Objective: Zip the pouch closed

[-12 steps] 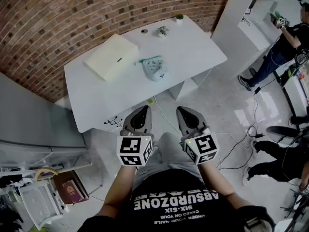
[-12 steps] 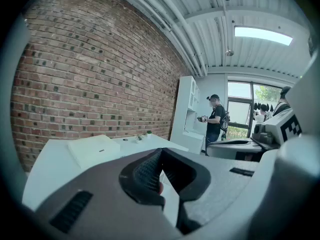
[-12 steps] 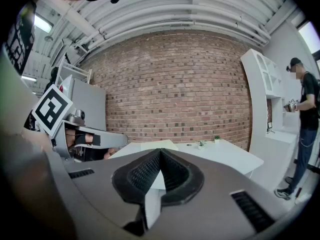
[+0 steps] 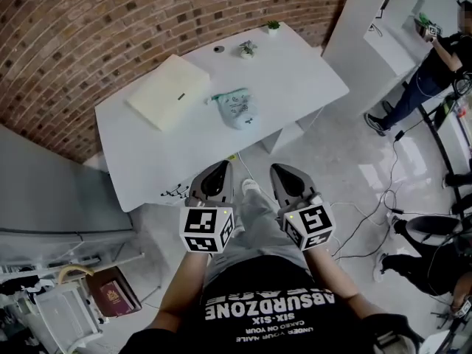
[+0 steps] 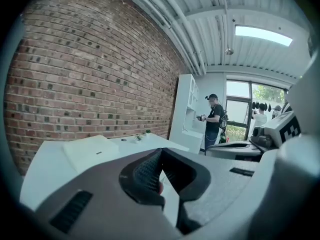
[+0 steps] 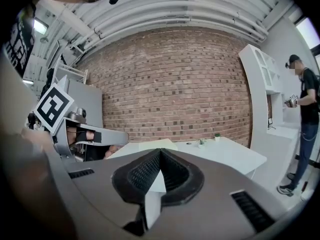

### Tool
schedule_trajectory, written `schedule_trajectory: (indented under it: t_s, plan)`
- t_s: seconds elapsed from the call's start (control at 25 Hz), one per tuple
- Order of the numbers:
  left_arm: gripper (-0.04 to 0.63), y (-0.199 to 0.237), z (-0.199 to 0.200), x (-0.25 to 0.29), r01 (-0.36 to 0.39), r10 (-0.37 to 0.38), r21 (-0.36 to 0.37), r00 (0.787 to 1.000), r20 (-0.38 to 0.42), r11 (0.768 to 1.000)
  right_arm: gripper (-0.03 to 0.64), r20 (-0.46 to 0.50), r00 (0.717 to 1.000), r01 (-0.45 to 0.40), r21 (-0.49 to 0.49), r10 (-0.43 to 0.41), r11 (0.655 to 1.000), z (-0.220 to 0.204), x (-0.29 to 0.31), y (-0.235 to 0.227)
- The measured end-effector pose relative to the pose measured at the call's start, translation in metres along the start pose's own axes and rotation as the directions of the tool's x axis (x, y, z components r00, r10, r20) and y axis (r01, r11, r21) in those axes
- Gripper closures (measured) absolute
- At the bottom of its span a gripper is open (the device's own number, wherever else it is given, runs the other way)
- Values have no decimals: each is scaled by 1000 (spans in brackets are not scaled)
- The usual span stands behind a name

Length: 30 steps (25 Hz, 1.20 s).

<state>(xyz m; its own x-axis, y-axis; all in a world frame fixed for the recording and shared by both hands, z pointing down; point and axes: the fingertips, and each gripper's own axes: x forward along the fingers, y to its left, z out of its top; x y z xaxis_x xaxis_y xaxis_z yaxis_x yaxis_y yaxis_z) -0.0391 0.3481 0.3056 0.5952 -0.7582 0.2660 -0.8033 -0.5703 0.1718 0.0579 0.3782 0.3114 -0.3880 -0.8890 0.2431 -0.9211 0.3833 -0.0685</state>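
A pale teal pouch (image 4: 237,108) lies near the middle of the white table (image 4: 147,161) in the head view. My left gripper (image 4: 218,165) and right gripper (image 4: 279,169) hang side by side in front of the person's body, short of the table's near edge and well away from the pouch. Both are shut with nothing between their jaws. In the left gripper view the left gripper (image 5: 160,151) points toward the table (image 5: 47,169). The right gripper (image 6: 160,151) likewise faces the table (image 6: 235,154). The pouch is hidden in both gripper views.
A cream flat box (image 4: 168,91) lies on the table left of the pouch. Two small potted plants (image 4: 247,48) and a small dark disc (image 4: 218,49) stand near the far edge. A brick wall (image 4: 110,28) runs behind. A person (image 4: 435,65) stands at a white shelf to the right. Cables (image 4: 369,220) cross the floor.
The view has shifted slightly, so the table sits a little lower-left in the head view. Both grippers keep their place and stay shut.
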Motion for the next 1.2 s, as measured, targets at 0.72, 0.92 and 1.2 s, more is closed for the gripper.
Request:
schedule_trajectory:
  t_s: [0.72, 0.92, 1.2]
  plan:
    - [589, 68, 34, 77, -41, 42, -42, 999, 22, 998, 617, -4, 999, -45, -45, 45, 998, 33, 101, -41]
    - [589, 82, 40, 103, -47, 47, -47, 999, 6, 998, 615, -7, 999, -50, -54, 50, 997, 40, 127, -58]
    - [588, 94, 45, 132, -61, 61, -39, 998, -8, 997, 587, -31, 996, -81, -31, 80, 996, 40, 153, -77]
